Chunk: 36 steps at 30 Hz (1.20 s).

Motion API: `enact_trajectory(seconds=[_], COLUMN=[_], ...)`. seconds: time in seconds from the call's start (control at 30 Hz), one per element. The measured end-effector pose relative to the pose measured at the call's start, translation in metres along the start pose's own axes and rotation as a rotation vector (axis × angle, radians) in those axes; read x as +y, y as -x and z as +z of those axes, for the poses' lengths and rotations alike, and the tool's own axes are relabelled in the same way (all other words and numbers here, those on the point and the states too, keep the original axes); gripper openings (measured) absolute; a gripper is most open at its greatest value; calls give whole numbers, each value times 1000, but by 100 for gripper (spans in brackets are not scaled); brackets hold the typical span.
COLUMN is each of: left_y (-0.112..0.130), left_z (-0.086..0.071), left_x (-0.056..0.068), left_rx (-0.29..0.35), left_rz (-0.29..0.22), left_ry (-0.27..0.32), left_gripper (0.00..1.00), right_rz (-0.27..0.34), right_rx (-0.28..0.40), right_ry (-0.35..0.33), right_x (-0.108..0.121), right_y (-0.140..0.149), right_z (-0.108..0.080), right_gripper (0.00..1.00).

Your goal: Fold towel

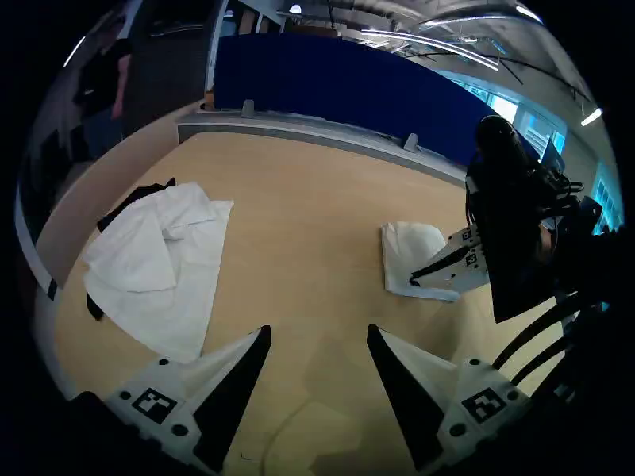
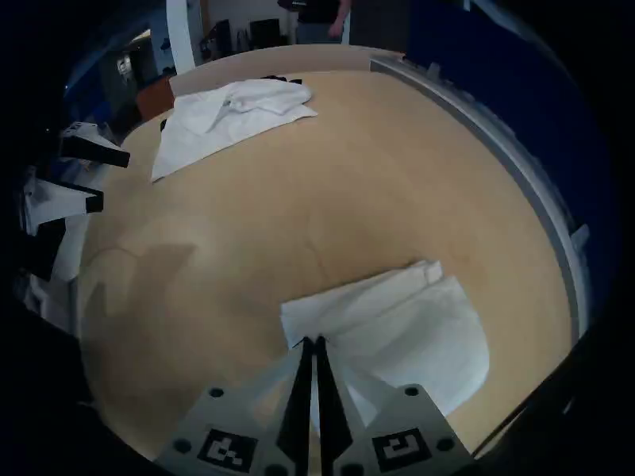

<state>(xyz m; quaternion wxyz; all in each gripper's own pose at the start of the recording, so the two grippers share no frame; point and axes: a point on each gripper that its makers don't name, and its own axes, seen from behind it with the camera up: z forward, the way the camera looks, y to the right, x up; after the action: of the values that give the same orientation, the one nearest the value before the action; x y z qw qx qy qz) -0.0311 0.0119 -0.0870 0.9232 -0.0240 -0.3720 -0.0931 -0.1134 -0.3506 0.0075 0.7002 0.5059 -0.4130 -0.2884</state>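
A folded white towel (image 2: pixel 405 325) lies on the wooden table (image 2: pixel 333 174), close in front of my right gripper (image 2: pixel 314 343). Its jaws are pressed together at the towel's near edge, with a thin strip of cloth between them. In the left gripper view the same folded towel (image 1: pixel 409 254) sits at the right, with the right gripper (image 1: pixel 421 276) low on it and a hand in a dark sleeve behind. My left gripper (image 1: pixel 318 330) hovers open over bare table (image 1: pixel 317 206), holding nothing. The left gripper (image 2: pixel 111 182) also appears at the left edge of the right gripper view.
A loose pile of white towels (image 1: pixel 159 262) lies at the table's far-left side, over something black; the pile (image 2: pixel 230 115) is at the top of the right gripper view. A blue partition (image 1: pixel 341 87) runs behind the table. A person (image 2: pixel 321 16) stands beyond.
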Motion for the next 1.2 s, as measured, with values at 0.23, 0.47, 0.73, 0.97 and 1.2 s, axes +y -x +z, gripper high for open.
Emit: enact_trajectory(seconds=[0.23,0.47,0.73,0.97,1.2], left_y=[0,-1,-2,-5,-5], left_z=[1,3,5,5,7], left_x=[-2,0,1,2,5], left_rx=[0,-3,-6,-6,-9], left_rz=[0,9,15,20,28], left_ry=[2,6,10,14,20], left_gripper=[89,89,89,89,89], right_rz=[22,41,77,163,293], right_rx=[14,51,86,110,145], right_ry=[5,19,56,119,203], right_x=[2,5,11,17,27], right_y=[-2,-8,-4,13,30], right_z=[-5,-17,-33,-44,-56], right_gripper=[5,43,66,97,99])
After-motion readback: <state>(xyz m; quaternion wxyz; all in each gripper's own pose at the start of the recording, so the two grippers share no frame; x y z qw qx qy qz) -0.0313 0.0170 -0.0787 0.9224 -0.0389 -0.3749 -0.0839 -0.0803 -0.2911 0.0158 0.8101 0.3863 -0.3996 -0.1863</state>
